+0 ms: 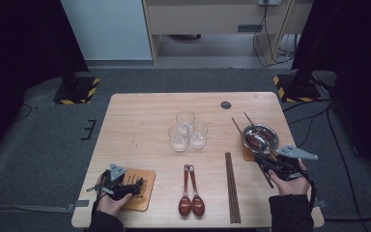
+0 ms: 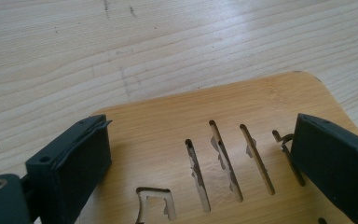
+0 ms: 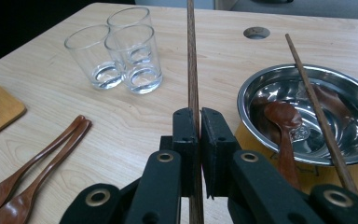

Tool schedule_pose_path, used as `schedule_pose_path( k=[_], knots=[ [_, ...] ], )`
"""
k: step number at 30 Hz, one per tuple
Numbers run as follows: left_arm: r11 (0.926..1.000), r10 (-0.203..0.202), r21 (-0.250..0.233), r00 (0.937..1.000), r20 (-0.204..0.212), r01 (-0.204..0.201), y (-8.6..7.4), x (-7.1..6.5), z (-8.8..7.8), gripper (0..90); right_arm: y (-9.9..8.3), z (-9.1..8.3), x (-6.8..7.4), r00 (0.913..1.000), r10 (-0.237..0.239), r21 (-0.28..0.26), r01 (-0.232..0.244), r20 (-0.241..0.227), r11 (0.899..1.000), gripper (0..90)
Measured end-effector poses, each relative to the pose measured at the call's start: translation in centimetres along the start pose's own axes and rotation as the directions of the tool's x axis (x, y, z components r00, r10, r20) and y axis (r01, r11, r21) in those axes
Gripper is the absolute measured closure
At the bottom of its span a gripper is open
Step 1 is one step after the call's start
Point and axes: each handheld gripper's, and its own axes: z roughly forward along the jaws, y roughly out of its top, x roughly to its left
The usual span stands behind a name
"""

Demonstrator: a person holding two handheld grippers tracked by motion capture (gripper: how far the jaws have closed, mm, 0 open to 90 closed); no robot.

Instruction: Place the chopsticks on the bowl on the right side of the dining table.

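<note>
Right gripper (image 3: 195, 140), in my right hand, is clenched on one wooden chopstick (image 3: 191, 60) beside the steel bowl (image 1: 270, 131); my left gripper (image 1: 121, 186) hangs released over a slotted bamboo coaster (image 2: 223, 116); the thin stick could pivot or slip between the jaws; the right gripper view reveals a wooden spoon (image 3: 282, 116) and second chopstick (image 3: 317, 107) in the bowl; the high view adds three glasses (image 1: 186, 130).

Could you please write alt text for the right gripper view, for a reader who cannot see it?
The right tongs are shut on a chopstick. Beside them a steel bowl holds a wooden spoon, with another chopstick across it; three glasses stand behind.
</note>
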Motion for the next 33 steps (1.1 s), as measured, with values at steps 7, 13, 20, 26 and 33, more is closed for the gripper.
schedule_pose_path(
  k=[7,13,20,26,33],
  knots=[
    [1.0000,0.000,0.000,1.0000,0.000,0.000,0.0,0.0,0.0,3.9,0.5,-0.3,-0.4,1.0000,0.008,-0.016,-0.008,0.000,1.000,85.2],
    [1.0000,0.000,0.000,1.0000,0.000,0.000,0.0,0.0,0.0,3.9,0.9,-0.3,-0.9,0.9999,0.013,-0.024,-0.013,0.005,1.000,85.1],
    [1.0000,0.000,0.000,1.0000,0.000,0.000,0.0,0.0,0.0,3.8,1.7,-0.1,-1.7,0.9999,0.015,-0.039,-0.015,0.006,0.999,85.1],
    [1.0000,0.000,0.000,1.0000,0.000,0.000,0.0,0.0,0.0,3.8,2.2,-0.2,-2.2,0.9998,0.017,-0.049,-0.016,0.014,0.999,85.1],
    [1.0000,0.000,0.000,1.0000,0.000,0.000,0.0,0.0,0.0,3.8,2.5,0.0,-3.2,0.9995,0.024,-0.057,-0.023,0.020,0.998,85.1]
  ],
)
